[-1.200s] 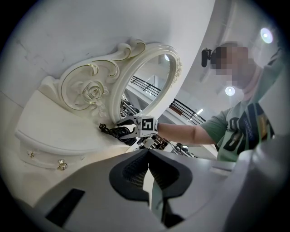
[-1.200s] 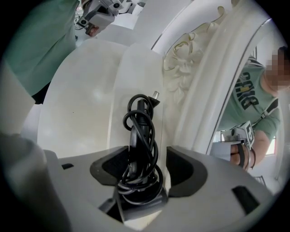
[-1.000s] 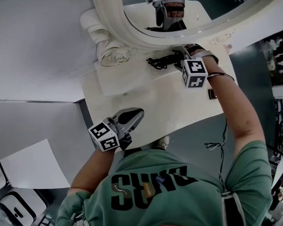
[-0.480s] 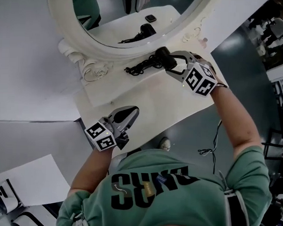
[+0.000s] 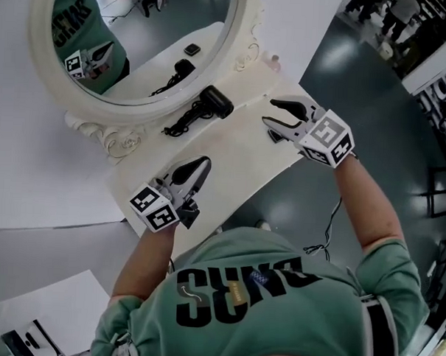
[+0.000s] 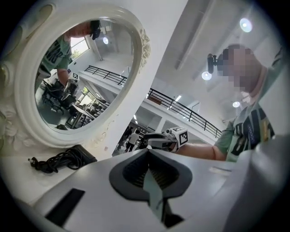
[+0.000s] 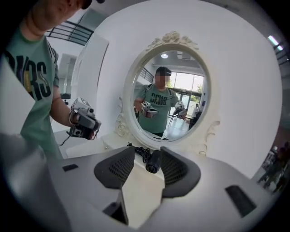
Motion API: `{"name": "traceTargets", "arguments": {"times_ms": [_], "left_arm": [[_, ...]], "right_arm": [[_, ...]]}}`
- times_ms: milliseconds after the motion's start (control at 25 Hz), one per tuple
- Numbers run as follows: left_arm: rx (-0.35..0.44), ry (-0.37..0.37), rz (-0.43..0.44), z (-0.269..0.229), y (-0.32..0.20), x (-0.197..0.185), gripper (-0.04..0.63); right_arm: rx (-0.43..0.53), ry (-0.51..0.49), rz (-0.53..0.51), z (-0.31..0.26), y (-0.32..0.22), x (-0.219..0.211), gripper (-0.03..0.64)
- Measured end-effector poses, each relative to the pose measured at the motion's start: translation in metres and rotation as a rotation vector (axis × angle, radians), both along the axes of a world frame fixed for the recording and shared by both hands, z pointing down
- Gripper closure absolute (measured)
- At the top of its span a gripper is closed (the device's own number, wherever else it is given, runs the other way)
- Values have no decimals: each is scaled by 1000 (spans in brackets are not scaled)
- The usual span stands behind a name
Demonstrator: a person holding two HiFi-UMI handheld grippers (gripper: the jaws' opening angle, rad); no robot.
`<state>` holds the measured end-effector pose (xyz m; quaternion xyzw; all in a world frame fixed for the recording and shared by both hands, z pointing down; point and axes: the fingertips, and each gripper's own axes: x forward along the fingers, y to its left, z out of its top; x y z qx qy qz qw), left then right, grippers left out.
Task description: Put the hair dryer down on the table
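The black hair dryer [image 5: 214, 101] lies on the white table [image 5: 238, 161] at the foot of the mirror, its coiled cord [image 5: 180, 123] trailing left. My right gripper [image 5: 271, 113] hovers to its right, apart from it. Its jaws have just been closing and stand open with nothing between them. In the right gripper view the hair dryer [image 7: 153, 162] shows beyond the right gripper [image 7: 146, 156]. My left gripper [image 5: 201, 165] hangs shut over the table's near side. In the left gripper view the left gripper [image 6: 149, 158] has the hair dryer [image 6: 77, 155] to its far left.
A large oval mirror [image 5: 242, 34] in an ornate white frame stands at the back of the table and reflects me. A small dark thing [image 5: 273, 136] lies near the table's right edge. A thin cable [image 5: 328, 228] hangs down past that edge.
My right gripper has let go of the hair dryer and drawn back to the right and up, rolling as it went. The left gripper has lifted a little. The dryer stays by the mirror.
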<state>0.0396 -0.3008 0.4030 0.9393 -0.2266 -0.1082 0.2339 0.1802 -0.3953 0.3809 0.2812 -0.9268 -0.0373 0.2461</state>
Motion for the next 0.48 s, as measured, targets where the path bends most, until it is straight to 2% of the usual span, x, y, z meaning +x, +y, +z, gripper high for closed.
{"name": "traceTargets", "arguments": {"times_ms": [280, 480], "left_arm": [[55, -43, 54, -29, -5, 50, 584], [96, -84, 73, -37, 0, 70, 584]], "right_arm": [[-37, -300, 214, -35, 36, 95, 491], [-51, -420, 331, -26, 72, 133, 543]]}}
